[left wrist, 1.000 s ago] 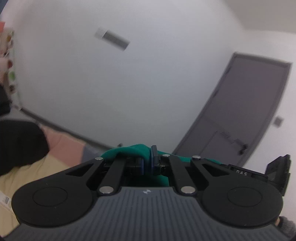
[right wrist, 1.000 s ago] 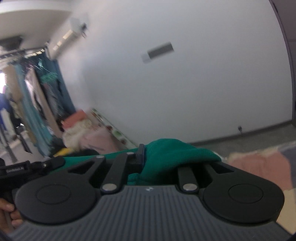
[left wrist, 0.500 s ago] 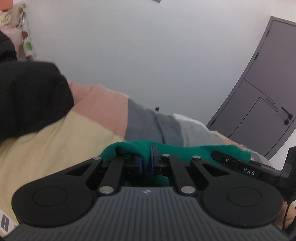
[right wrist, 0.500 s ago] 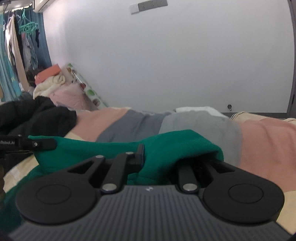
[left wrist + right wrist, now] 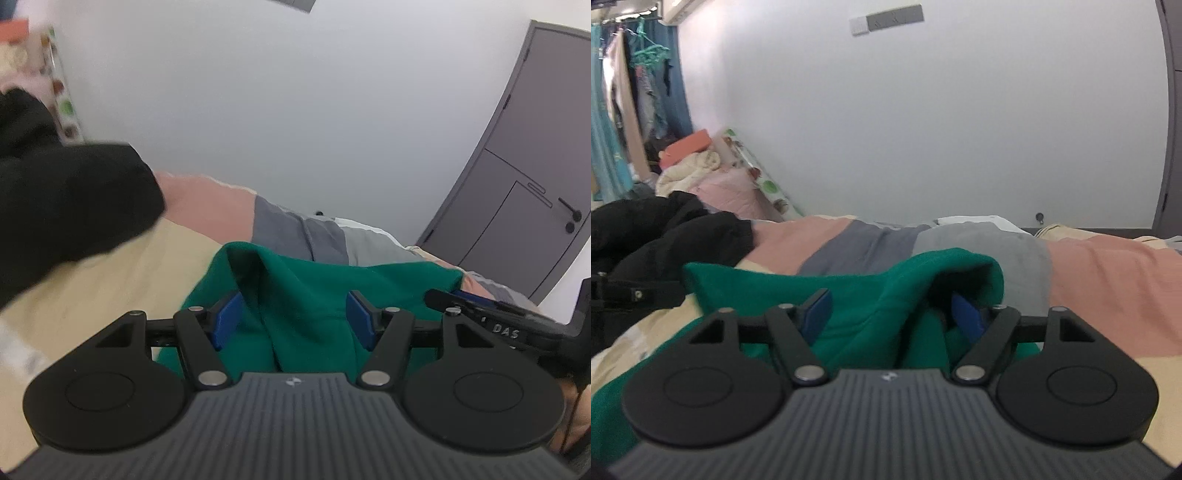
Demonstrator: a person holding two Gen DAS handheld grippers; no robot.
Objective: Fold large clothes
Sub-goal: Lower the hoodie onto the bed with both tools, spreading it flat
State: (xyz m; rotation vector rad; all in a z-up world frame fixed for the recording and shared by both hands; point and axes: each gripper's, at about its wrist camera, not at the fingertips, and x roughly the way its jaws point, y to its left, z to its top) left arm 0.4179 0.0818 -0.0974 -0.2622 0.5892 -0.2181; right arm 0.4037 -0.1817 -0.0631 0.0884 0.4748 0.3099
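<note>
Where the cloth lies: green garment (image 5: 310,295) sits low in the middle of both views, spread over the bed (image 5: 1108,273), its top edge humped into a soft ridge in front of each camera.
Why it lies so: judged from the slack ridge, a carried edge has been laid down to make a fold, and the cloth now rests on the bed by its own weight.
Left gripper (image 5: 293,317): fingers have just been opening and stand wide; green cloth lies between the blue pads (image 5: 227,319) but neither presses on it.
Right gripper (image 5: 892,314): likewise just opened and wide, a fold of the garment draped between the pads, loose.
Why wide: letting go leaves the new fold undisturbed.
Beside it: black clothes (image 5: 665,240) heaped at left on the patchwork bedcover, near the green cloth.
Beyond: white wall (image 5: 923,129); grey door (image 5: 535,166) at right of the left view.
</note>
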